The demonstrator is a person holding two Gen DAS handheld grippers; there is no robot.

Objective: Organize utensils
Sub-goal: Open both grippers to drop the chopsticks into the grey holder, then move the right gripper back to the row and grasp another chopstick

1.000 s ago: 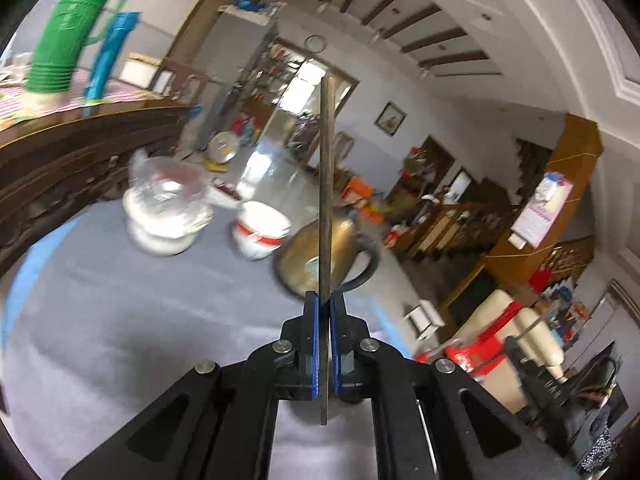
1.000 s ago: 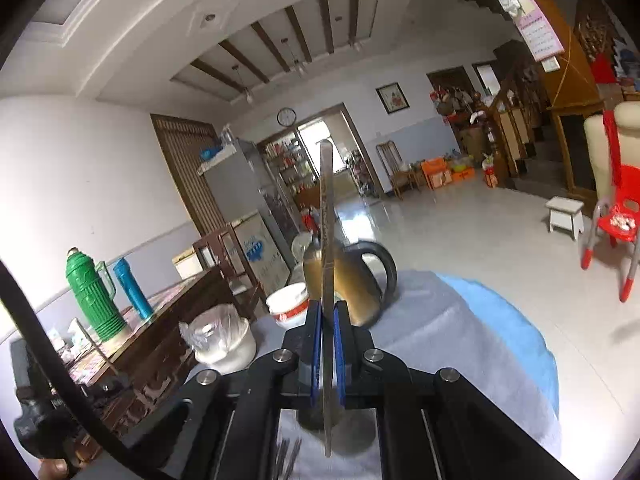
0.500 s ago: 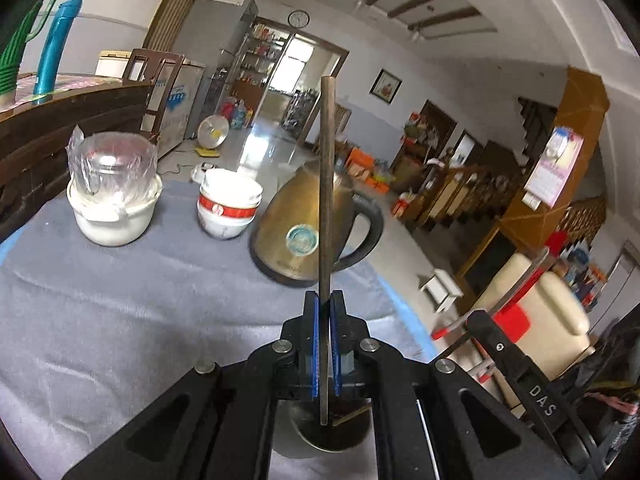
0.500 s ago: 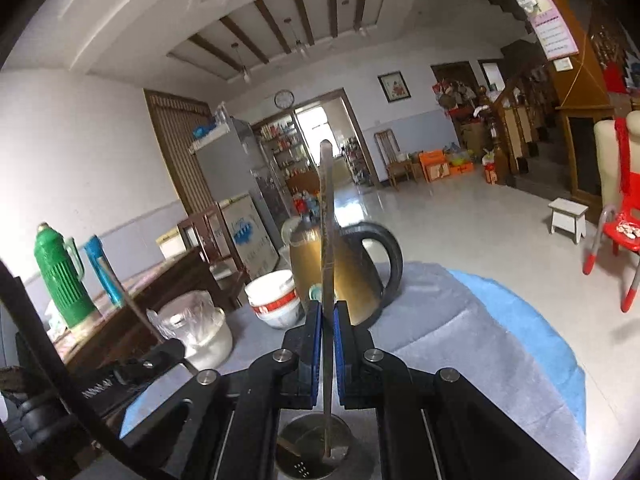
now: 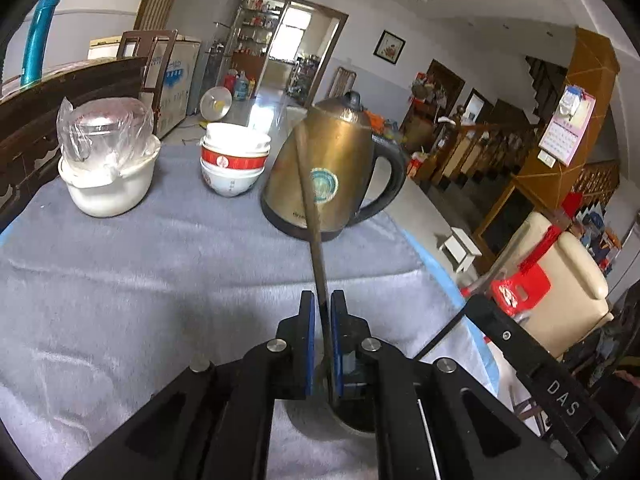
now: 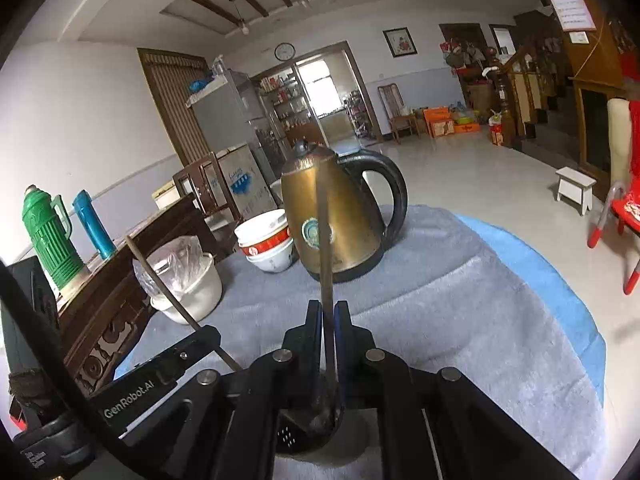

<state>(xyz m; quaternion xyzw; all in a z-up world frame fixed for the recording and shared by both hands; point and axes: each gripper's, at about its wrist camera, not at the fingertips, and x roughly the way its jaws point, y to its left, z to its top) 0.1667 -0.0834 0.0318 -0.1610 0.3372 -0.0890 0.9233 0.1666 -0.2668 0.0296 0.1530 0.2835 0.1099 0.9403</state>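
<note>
Both grippers over the holder, one utensil each.

My left gripper [image 5: 320, 332] pinches a thin brown utensil handle [image 5: 310, 208], tilted toward 11 o'clock; my right gripper [image 6: 328, 328] pinches a second handle [image 6: 325, 248], near upright. Their lower ends dip into a perforated metal holder [image 6: 290, 438] at 6 o'clock. Open grey cloth [image 5: 140, 272] at 9 o'clock; kettle [image 5: 340, 176] at 12; table edge [image 6: 560, 280] at 3.

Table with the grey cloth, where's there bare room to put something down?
The broad grey cloth between the claws and the back row is bare, as is the stretch right of the kettle. The back edge is crowded: pot, bowls and kettle stand in a row.
</note>
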